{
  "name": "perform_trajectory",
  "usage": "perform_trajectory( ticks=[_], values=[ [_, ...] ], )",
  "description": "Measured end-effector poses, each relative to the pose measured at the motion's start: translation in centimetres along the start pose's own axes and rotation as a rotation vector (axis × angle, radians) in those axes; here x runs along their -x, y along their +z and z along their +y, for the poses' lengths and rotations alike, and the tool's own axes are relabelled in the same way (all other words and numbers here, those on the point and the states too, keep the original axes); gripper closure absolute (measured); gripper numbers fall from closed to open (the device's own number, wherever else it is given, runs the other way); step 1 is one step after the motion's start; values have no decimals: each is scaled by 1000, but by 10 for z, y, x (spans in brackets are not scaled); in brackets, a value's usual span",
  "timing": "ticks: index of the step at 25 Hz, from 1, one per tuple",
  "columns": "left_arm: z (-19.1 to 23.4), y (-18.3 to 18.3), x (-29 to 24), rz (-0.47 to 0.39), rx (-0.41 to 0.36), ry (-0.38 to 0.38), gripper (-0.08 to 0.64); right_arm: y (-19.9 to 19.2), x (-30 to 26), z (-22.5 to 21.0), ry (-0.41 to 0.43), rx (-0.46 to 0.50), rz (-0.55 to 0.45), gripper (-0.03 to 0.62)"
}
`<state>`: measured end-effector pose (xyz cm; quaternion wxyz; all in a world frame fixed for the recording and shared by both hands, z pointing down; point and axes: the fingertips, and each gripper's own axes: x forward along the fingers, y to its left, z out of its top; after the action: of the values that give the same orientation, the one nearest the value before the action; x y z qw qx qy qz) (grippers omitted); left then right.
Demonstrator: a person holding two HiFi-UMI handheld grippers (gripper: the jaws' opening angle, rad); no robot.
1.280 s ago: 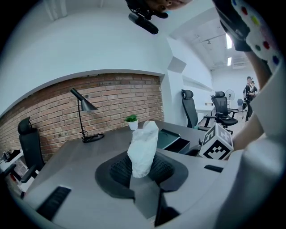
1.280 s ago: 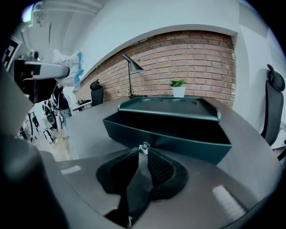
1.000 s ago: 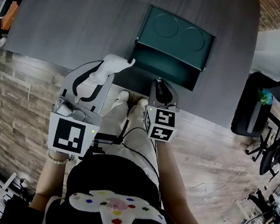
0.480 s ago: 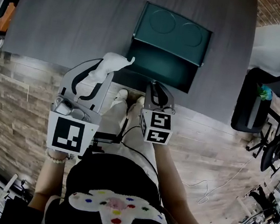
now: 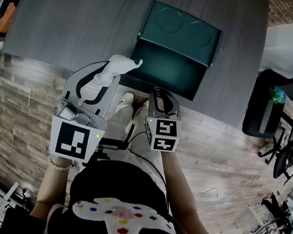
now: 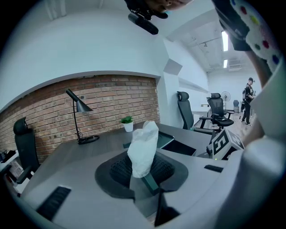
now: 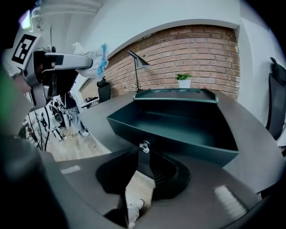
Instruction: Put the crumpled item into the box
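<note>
Gripping a white crumpled item (image 5: 122, 63) by its lower end, the left claw (image 5: 111, 74) holds it in the air at the near edge of a grey wood-grain worktop (image 5: 84, 18) in the head view. The item is just beside the near left corner of a dark teal box (image 5: 167, 62). The box rests on the worktop with its lid (image 5: 181, 29) folded back, away from the person. The right claw (image 5: 159, 92) points at the box's near wall, its marker cube (image 5: 161, 134) facing the camera. Below lie a wood-plank floor (image 5: 23, 107) and the person's pale shoes (image 5: 128, 100).

From the left gripper view, both jaws press on the item, which stands upright between them. The open box lies beyond it, slightly to the right. A black desk lamp (image 6: 77, 105) and a small potted plant (image 6: 128, 123) stand at the worktop's far side, before a red brick wall (image 6: 111, 96). Black office chairs (image 6: 184, 114) stand further right.

From the right gripper view, the right claw's jaws stand slightly apart and have just been opening, the floor and a shoe showing through the gap. A small silvery latch (image 7: 144, 146) on the box's near wall sits right at their tips; whether they touch it cannot be told. The box's inside shows bare. At upper left, the left claw holds the item aloft, well short of the box.
</note>
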<state>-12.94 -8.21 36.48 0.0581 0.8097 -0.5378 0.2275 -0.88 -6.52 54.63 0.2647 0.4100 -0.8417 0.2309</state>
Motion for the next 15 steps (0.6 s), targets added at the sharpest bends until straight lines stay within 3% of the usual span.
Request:
perform_trajectory(
  ticks=[6, 10, 15],
  values=[
    [-1, 5, 6, -18, 0, 6, 474, -2, 14, -1, -14, 15, -2, 514],
    [-3, 13, 9, -34, 0, 11, 474, 15, 34, -3, -20, 19, -63, 578],
    [-6, 30, 9, -66, -12, 9, 472, 51, 62, -17, -55, 28, -160, 583]
  ],
)
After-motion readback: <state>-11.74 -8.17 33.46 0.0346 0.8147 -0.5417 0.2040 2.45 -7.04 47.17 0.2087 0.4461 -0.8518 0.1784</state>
